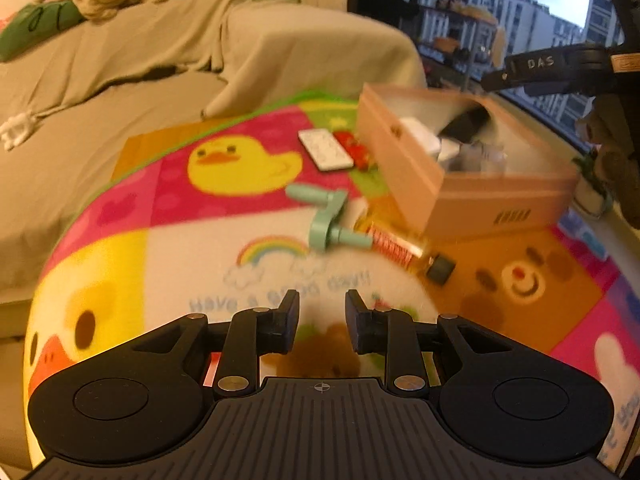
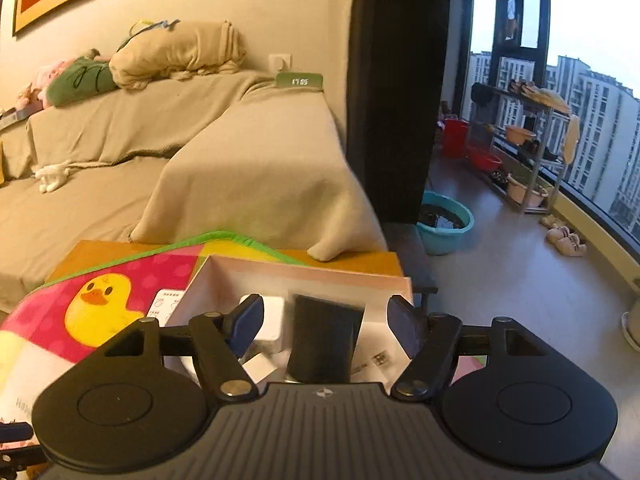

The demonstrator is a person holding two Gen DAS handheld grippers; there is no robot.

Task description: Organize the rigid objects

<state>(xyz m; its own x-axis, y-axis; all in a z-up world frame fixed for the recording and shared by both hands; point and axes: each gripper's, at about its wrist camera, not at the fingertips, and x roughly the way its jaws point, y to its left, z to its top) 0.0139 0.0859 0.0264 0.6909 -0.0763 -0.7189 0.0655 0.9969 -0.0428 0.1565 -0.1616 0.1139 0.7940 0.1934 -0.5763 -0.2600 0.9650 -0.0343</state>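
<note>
Left wrist view: my left gripper (image 1: 322,312) tilts down over the cartoon-print mat (image 1: 168,248) on the worktop. Its jaws stand narrowly apart with nothing between them, and they touch no object. Ahead on the mat lie a pale green handle-shaped piece (image 1: 330,216) and, touching its tip, a small amber bottle (image 1: 404,248) on its side with a dark cap. Further back a white remote (image 1: 325,149) lies just beside a red toy (image 1: 356,148). The pink box (image 1: 400,148) stands at upper right, holding white items and a dark one; motion blur smears its contents and I cannot identify them. The other gripper's black body enters above the box, cut off by the frame edge.

Right wrist view: my right gripper (image 2: 326,318) points down into the pink box (image 2: 304,270), jaws spread well apart. A dark rectangular block (image 2: 324,340) stands between the fingers, but neither pad presses on it. White cubes (image 2: 272,320) sit beside it. The gripper body hides the box's near wall. Only a corner of the remote shows at the box's left edge.
</note>
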